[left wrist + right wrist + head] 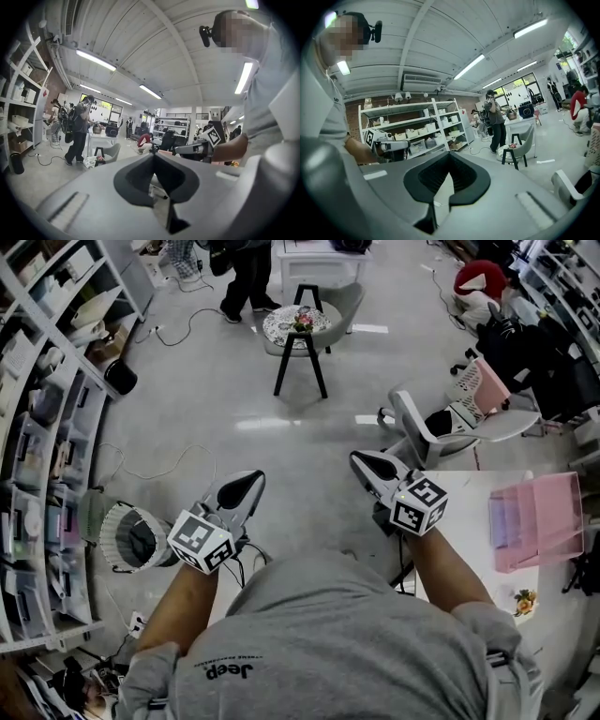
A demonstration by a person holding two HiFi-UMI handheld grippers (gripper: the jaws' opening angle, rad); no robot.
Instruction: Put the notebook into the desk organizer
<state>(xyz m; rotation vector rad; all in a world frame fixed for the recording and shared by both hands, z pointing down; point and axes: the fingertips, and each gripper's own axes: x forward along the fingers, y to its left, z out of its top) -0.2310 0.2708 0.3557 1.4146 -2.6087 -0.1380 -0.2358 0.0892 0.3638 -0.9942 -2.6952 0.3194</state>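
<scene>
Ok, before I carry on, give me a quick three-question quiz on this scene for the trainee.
1. True or false: the left tool has something gripped between its jaws.
2. In the head view, the pink organizer stands on the white table at the: A) left B) right C) top.
3. Fill in: the jaws of the right tool are ____.
Key: 1 false; 2 B; 3 shut.

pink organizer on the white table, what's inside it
In the pink organizer, only translucent dividers and a purplish patch at its picture-left end show; no notebook is clear. Its own walls hide the compartment floors.
</scene>
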